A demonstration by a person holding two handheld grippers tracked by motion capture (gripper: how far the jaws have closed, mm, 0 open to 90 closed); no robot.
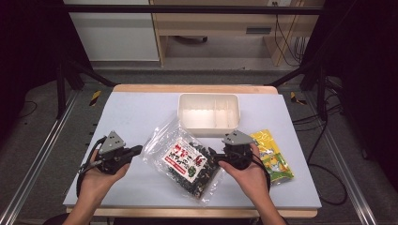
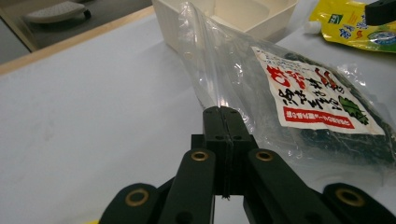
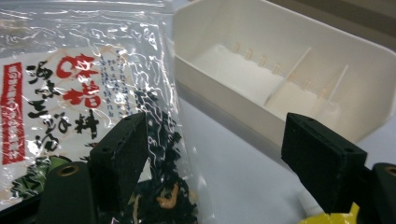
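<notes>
The seaweed bag (image 1: 184,161) lies mid-table between both grippers. The left gripper (image 2: 223,112) has its jaws pressed together on nothing, tips beside the bag's clear edge. The right gripper (image 3: 212,144) is spread wide at the bag's edge; its view shows the white tray's (image 3: 327,51) dividers. The high view shows a yellow packet (image 1: 274,157).
</notes>
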